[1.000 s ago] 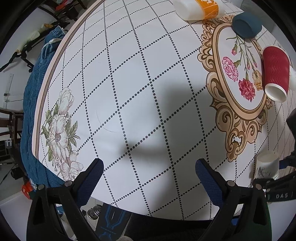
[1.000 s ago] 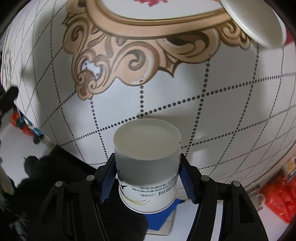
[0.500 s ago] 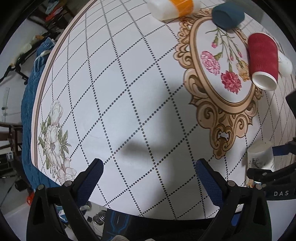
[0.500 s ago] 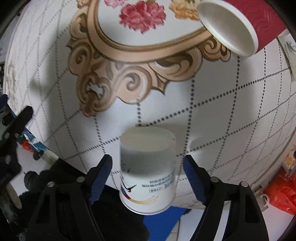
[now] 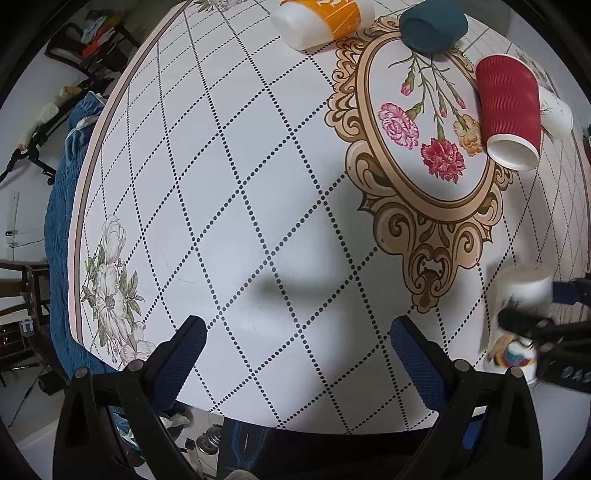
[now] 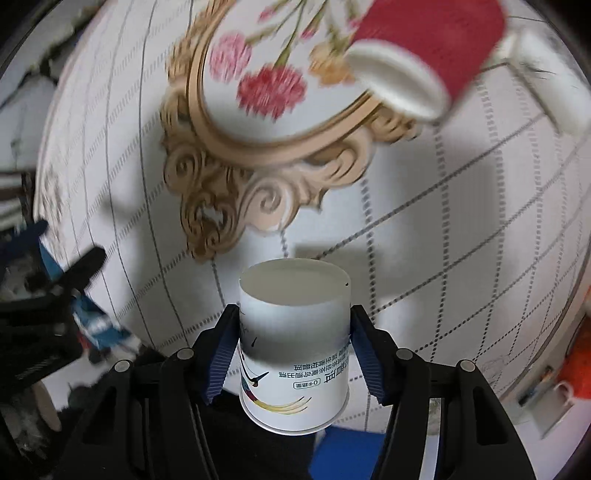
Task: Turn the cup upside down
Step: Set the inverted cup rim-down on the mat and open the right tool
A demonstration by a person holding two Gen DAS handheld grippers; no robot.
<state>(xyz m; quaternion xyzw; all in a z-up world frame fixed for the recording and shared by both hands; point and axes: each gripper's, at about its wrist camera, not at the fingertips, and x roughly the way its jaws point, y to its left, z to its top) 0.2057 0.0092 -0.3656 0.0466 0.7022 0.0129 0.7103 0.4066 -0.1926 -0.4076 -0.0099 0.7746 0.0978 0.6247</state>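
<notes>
My right gripper (image 6: 293,332) is shut on a white printed paper cup (image 6: 293,343). The cup's flat base points away from the camera and its rim points back toward it; its print reads upside down. I hold it above the near edge of the table (image 6: 424,229). In the left wrist view the same cup (image 5: 517,314) shows blurred at the right edge, between the right gripper's fingers. My left gripper (image 5: 295,354) is open and empty over the table's near edge.
A red ribbed paper cup (image 5: 508,110) lies on its side on the flower medallion, also in the right wrist view (image 6: 424,55). A white cup (image 5: 556,110) lies behind it. A dark teal cup (image 5: 432,26) and an orange-and-white cup (image 5: 321,18) lie at the far side.
The right gripper opened around the cup half a second ago and has shut on it again, and it is now moving, as the blur shows. The left gripper drifted slightly; it stays open.
</notes>
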